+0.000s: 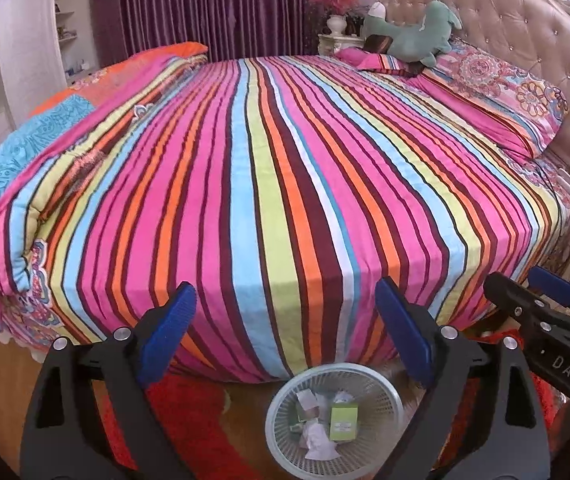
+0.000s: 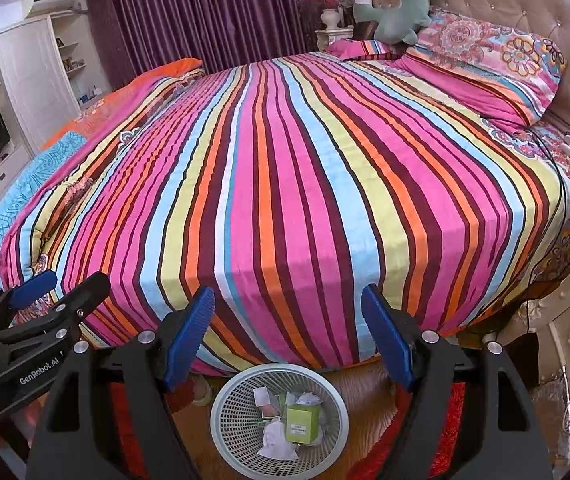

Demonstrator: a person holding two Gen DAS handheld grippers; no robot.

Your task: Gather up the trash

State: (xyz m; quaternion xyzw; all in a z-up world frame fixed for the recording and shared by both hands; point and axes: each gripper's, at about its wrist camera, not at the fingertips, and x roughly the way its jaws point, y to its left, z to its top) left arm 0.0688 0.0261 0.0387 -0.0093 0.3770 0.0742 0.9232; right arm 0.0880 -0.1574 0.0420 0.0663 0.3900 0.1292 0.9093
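Both grippers hang over the white basket (image 2: 221,432) on the floor by the bed (image 2: 305,180); the left gripper (image 1: 285,328) has its jaws wide apart with nothing in them; the right gripper (image 2: 287,336) is released and empty too; the trash sits inside the basket: a green box (image 2: 303,424), crumpled paper (image 2: 275,442) and small cards (image 2: 265,400).

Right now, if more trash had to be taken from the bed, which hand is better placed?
Neither clearly. Both tongs, left and right, are open, empty and side by side over the basket. No trash shows on the bed; the basket holds a green box and paper.
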